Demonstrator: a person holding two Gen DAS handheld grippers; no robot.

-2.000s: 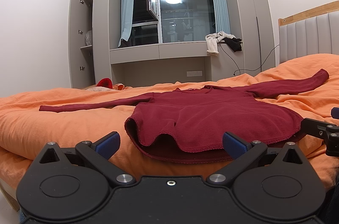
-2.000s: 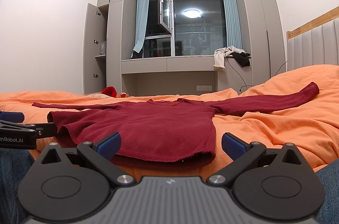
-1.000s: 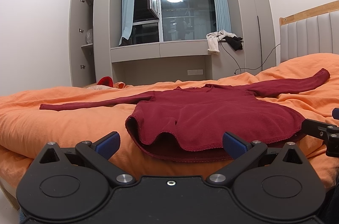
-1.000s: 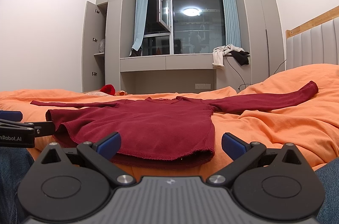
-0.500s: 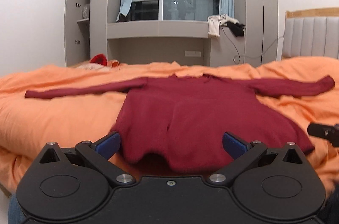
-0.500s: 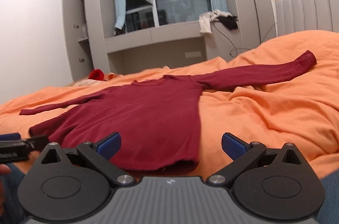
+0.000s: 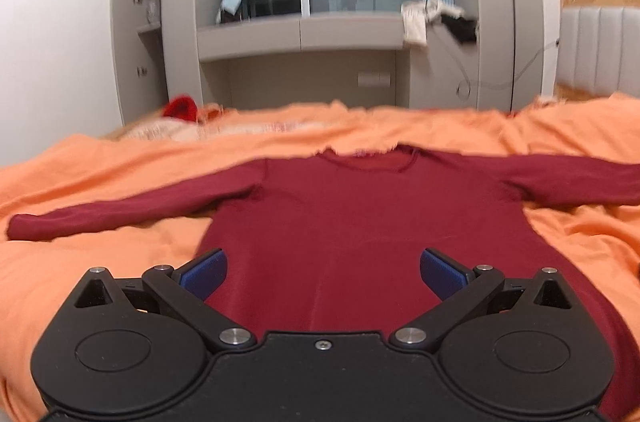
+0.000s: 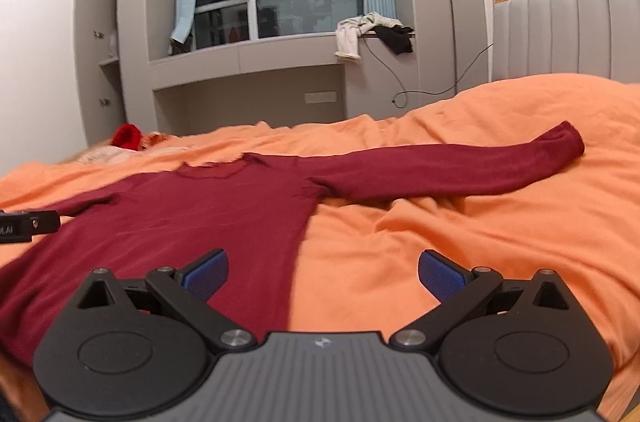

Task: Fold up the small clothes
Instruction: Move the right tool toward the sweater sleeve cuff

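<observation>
I held my left gripper (image 7: 322, 272) over the near part of a dark red long-sleeved knit top (image 7: 360, 222), and its two blue pads (image 7: 204, 270) were wide apart with nothing between them. The top lay flat on the orange bed cover (image 7: 100, 174), with its neck at the far side and its bottom edge hidden under my tool. One sleeve (image 7: 120, 214) went out to the left and the other went out to the right, past the edge of that view. My right gripper (image 8: 322, 272) was also spread wide and held nothing. It sat over the right side edge of the top's body, so its left pad (image 8: 206, 272) was over red cloth and its right pad (image 8: 440, 272) was over the orange cover. In the right view the right sleeve (image 8: 460, 166) lay stretched across the cover toward the grey padded headboard (image 8: 568, 30). The tip of my other tool (image 8: 28, 224) showed at the left edge there. Far away, a white cloth (image 8: 352, 36) and a black cloth (image 8: 396, 38) hung on the grey window ledge (image 8: 260, 56), and something small and red (image 8: 126, 136) sat past the bed on the left. The left view was a bit blurry.
</observation>
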